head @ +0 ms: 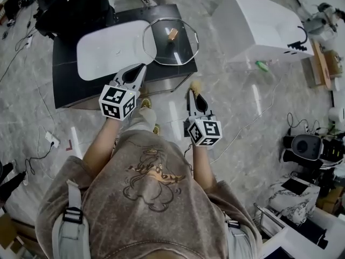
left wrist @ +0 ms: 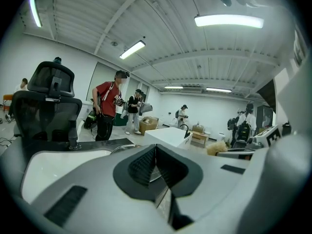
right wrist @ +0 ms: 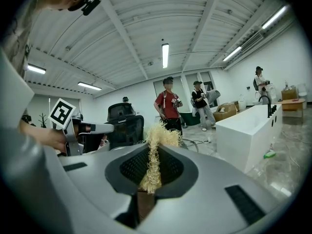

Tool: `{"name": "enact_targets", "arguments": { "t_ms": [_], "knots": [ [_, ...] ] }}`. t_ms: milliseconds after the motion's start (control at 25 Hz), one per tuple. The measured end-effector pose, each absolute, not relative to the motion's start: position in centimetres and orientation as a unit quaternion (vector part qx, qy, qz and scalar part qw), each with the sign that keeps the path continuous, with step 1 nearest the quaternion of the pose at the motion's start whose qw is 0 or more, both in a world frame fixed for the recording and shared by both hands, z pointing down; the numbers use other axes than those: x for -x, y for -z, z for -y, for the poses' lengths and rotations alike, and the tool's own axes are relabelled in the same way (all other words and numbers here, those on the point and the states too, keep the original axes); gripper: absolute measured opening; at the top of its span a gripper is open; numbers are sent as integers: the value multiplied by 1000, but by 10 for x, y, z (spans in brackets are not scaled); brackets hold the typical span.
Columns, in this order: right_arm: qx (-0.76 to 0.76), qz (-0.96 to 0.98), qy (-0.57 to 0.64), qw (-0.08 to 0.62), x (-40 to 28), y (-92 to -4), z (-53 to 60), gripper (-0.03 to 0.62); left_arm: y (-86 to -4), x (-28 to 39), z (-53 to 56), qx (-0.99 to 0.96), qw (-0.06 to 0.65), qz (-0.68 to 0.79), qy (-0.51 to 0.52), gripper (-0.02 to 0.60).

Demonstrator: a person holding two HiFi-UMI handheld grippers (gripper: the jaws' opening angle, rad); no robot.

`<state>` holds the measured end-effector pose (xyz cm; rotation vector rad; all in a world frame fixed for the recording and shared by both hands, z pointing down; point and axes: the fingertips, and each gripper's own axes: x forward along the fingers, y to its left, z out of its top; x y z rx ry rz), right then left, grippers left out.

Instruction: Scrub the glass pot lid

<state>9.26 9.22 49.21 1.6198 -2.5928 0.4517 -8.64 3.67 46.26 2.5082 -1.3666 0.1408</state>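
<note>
The round glass pot lid (head: 182, 52) lies at the black worktop's (head: 67, 88) right edge, within reach. The right gripper (head: 194, 92) clamps a straw-coloured fibre scrubber (right wrist: 152, 169), presumably for scrubbing. The left gripper (head: 138, 72) is closed and empty.

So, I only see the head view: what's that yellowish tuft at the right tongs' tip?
Observer: The right gripper view shows a straw-like scrubber pinched in the right tongs.
Operator: And the other one, holding anything?
Observer: No. The left gripper view shows the left tongs shut, with nothing between them.
Operator: Anyone else around?
Observer: Yes, a person in a red shirt stands across the room.
</note>
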Motion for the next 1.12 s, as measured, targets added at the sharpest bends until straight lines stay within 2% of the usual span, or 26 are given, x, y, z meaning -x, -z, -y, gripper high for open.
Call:
{"name": "enact_targets", "arguments": {
  "t_ms": [320, 720, 1120],
  "knots": [
    [-520, 841, -144, 34, -78, -493, -35, 41, -469, 87, 17, -871, 166, 460, -47, 17],
    [-520, 841, -142, 38, -67, -491, 50, 41, -473, 92, 106, -870, 165, 462, -57, 17],
    [-524, 839, -141, 39, -69, -480, 106, 41, -473, 70, 152, -884, 174, 426, -80, 17]
  ]
}}
